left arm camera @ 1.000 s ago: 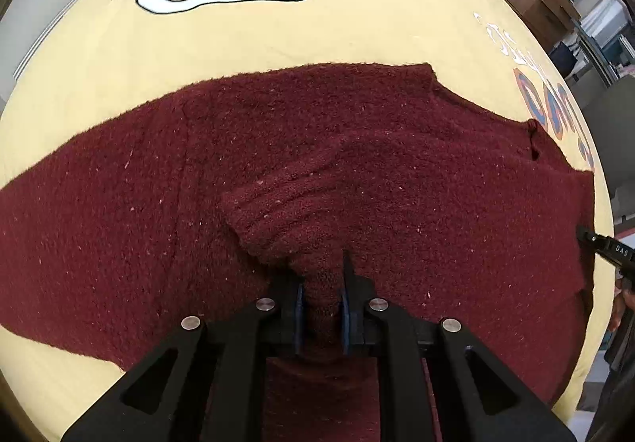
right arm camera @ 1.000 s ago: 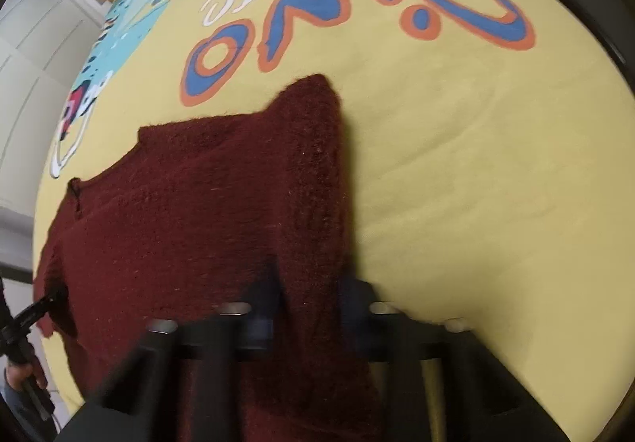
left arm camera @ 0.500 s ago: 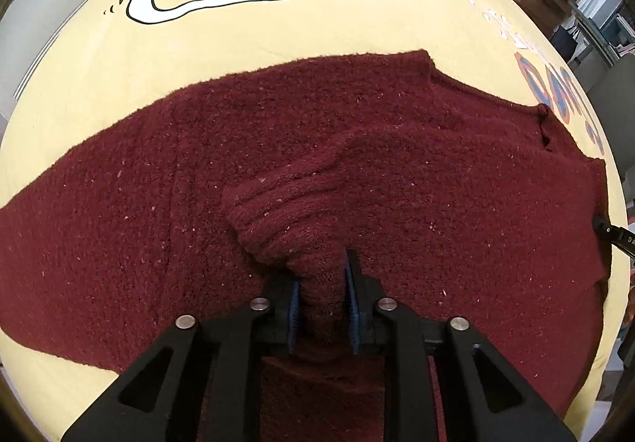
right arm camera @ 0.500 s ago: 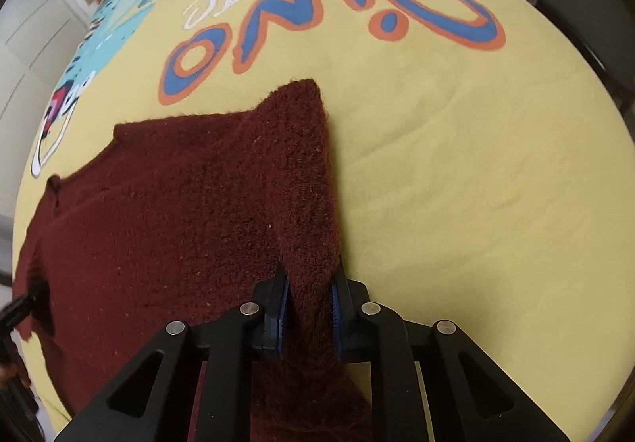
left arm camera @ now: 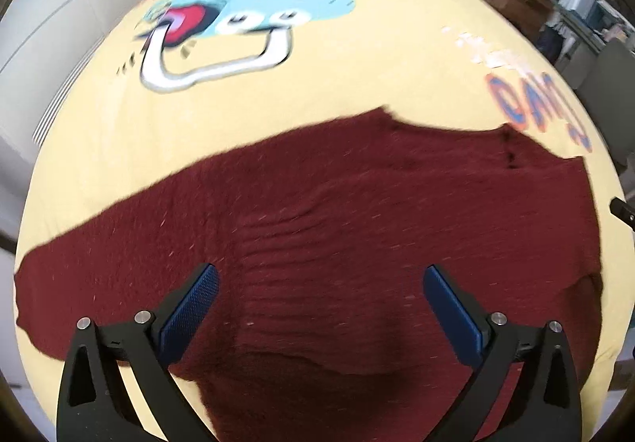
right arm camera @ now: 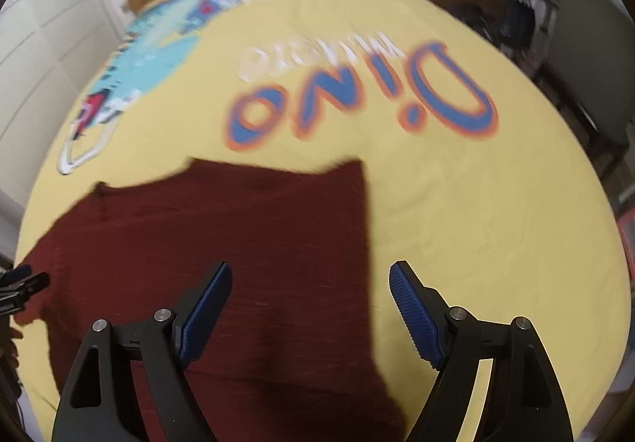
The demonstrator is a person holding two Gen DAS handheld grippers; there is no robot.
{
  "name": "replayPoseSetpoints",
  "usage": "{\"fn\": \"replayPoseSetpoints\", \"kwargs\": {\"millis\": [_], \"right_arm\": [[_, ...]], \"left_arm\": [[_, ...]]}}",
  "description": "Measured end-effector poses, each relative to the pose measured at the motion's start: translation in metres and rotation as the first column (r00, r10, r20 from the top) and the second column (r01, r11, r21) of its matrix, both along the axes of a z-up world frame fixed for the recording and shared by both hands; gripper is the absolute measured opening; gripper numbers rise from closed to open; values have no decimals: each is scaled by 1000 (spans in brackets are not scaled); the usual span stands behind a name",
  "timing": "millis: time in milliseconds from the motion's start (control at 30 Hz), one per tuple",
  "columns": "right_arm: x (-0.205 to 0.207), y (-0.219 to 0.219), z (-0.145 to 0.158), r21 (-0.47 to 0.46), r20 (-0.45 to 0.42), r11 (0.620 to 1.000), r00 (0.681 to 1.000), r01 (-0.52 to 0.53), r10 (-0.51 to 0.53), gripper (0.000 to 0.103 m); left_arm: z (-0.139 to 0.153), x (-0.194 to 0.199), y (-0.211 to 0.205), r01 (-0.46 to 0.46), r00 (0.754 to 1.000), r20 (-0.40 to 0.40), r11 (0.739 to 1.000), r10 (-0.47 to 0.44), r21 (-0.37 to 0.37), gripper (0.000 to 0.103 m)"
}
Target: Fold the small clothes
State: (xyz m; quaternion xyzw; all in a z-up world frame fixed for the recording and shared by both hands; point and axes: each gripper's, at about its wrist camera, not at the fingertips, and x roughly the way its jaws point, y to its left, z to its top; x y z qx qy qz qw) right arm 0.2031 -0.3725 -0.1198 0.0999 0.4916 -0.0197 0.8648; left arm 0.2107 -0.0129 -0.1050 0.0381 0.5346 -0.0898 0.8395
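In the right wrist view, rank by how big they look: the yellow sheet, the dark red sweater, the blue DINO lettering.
1. Yellow sheet, filling most of the view.
2. Dark red sweater; it lies nearer the camera, which enlarges it.
3. Blue DINO lettering, clearly smallest, though farther off.

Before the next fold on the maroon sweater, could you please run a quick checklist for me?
1. Left gripper released: ok, jaws have just opened wide, pads off the knit.
2. Right gripper released: ok, jaws have just opened, nothing pinched.
3. Maroon sweater lying on the yellow dinosaur sheet: ok.
4. Sleeve folded in over the body: ok, ribbed cuff rests on top.
5. Right-side fold edge straight: ok, though blurred.
6. Hem nearest the cameras flat: cannot tell.
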Motion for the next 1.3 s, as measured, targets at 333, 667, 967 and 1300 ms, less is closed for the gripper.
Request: {"fn": "replayPoseSetpoints", "kwargs": {"millis": [333,667,967,1300], "right_arm": [[-15,121,-18,-128,60,964,968,-233,242,102],[-14,98,-81,-155,-46,974,986,-163,158,102],[-15,56,-97,-110,-36,989,995,-100,97,102],[-17,65,-92,-125,-38,989,996,-83,79,102]], "left_arm": [[-39,-11,-40,55,998,14,998,-55,-1,102],[-75,-26,-15,51,999,-11,998,-50,44,102],[-83,-25,-20,17,1000,13,998,-18,65,102],[-77,-43,-25,17,994,111,998,-23,52,102]]}}
